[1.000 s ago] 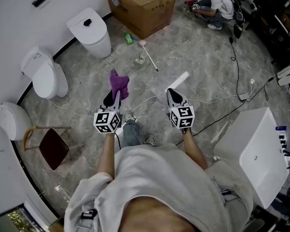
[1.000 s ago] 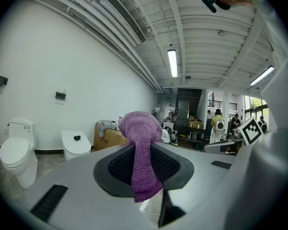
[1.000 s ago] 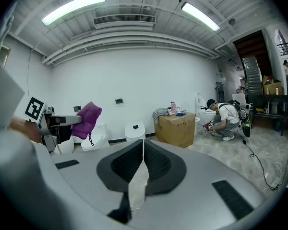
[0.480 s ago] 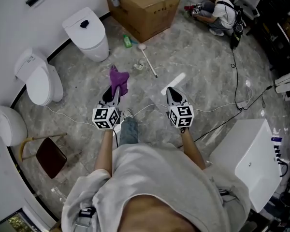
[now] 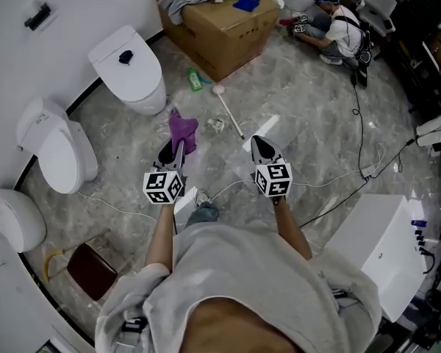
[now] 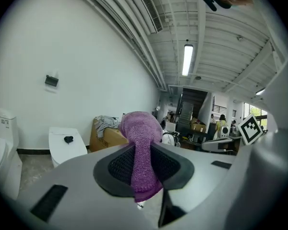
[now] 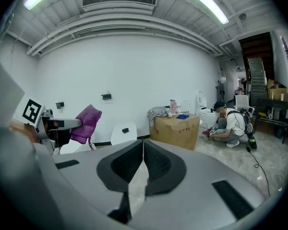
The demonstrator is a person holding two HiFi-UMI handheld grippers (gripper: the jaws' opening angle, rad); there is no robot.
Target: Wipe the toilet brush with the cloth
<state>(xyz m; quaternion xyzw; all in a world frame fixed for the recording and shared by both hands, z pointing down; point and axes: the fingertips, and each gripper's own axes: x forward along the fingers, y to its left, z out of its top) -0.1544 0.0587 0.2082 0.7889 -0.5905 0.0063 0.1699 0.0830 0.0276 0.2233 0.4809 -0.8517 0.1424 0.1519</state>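
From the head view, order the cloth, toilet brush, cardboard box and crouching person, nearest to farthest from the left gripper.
1. Cloth, clamped in the left gripper.
2. Toilet brush, on the floor ahead-right.
3. Cardboard box, farther ahead.
4. Crouching person, far right beyond the box.

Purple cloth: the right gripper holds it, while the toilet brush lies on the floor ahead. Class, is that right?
No: the left gripper holds the purple cloth, as the left gripper view shows. The toilet brush does lie on the floor ahead.
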